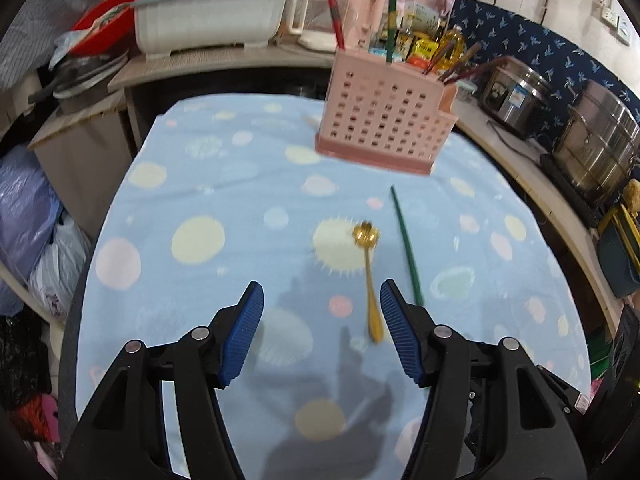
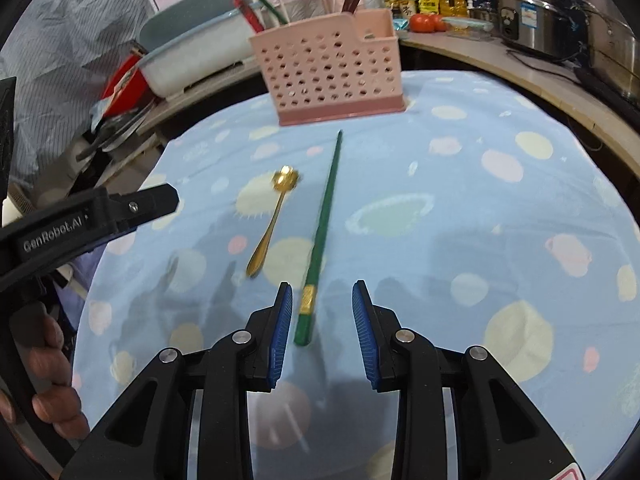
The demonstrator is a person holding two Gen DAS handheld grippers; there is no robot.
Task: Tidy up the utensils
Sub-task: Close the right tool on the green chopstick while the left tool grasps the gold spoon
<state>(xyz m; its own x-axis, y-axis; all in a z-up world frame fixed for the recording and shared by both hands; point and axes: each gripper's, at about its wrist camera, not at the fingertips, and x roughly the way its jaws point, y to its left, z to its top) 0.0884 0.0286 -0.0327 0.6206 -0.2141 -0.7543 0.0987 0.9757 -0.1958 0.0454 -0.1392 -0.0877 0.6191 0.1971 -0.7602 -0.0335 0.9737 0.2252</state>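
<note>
Your right gripper (image 2: pixel 322 292) gapes empty over the green chopstick (image 2: pixel 320 236), your left gripper (image 1: pixel 322 294) wide and empty beside the gold spoon (image 1: pixel 370 276).

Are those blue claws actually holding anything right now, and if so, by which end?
Nothing is held. Both the left gripper and right gripper are open; the gold spoon and green chopstick lie on the cloth.
</note>
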